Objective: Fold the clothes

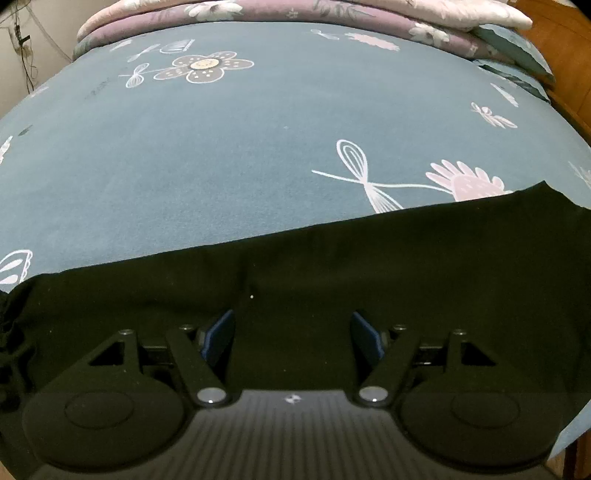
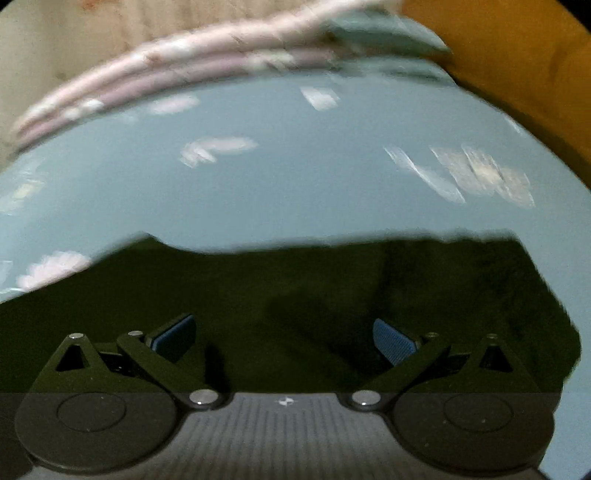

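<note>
A black garment [image 1: 369, 258] lies flat on the blue-grey patterned bed sheet [image 1: 240, 147], along the near edge of the bed. My left gripper [image 1: 291, 332] is open just above the garment, with its blue pads [image 1: 221, 336] wide apart and nothing between them. In the right wrist view the same black garment [image 2: 332, 280] lies under my right gripper [image 2: 284, 339], which is open with blue pads [image 2: 395, 343] spread wide. That view is motion-blurred. The garment's far edge is straight in the left view and uneven in the right view.
Folded pink and purple floral quilts [image 1: 295, 14] are stacked at the far end of the bed. A teal pillow [image 1: 517, 48] lies at the far right. A wooden bed frame [image 1: 569, 55] runs along the right side. A wall with cables [image 1: 22, 48] is at the far left.
</note>
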A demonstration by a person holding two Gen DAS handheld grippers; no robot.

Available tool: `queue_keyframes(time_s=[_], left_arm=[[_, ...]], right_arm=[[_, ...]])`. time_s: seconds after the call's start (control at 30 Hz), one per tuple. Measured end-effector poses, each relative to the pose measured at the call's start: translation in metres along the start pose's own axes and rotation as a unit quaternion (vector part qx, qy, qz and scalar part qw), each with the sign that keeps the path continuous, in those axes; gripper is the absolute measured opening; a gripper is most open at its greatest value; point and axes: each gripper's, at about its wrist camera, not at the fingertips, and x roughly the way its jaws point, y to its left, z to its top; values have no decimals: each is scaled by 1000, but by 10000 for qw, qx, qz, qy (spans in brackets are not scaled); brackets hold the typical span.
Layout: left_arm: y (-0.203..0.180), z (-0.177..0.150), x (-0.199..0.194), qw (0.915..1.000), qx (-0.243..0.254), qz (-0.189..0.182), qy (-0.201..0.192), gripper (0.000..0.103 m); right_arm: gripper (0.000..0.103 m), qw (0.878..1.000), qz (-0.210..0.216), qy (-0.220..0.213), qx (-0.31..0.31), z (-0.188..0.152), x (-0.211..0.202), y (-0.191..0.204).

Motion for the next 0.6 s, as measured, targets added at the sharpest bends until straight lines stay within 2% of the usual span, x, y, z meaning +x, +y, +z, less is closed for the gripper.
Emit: queue_keyframes(time_s=[0.07,0.2,0.27,0.4,0.6], left_arm=[[2,1,-1,10000,-10,-26,37,71],[-1,8,-10,9999,115,117,39,70],[-7,10,-20,9995,252,127,-107,70],[-25,8,-36,9983,522,22,-271,71],[-53,-14,-53,9944,959,-196,-398,71]], right_arm=[[103,9998,-134,91,137,-3,-1,-10],[103,9996,-28,-75,285,0,-31,-12],[103,9996,139,-206,99,-1,-45,-4],[103,9988,387,-169,-230,-9,-51,12],[103,9954,648,-87,-702,-36,-57,34]])
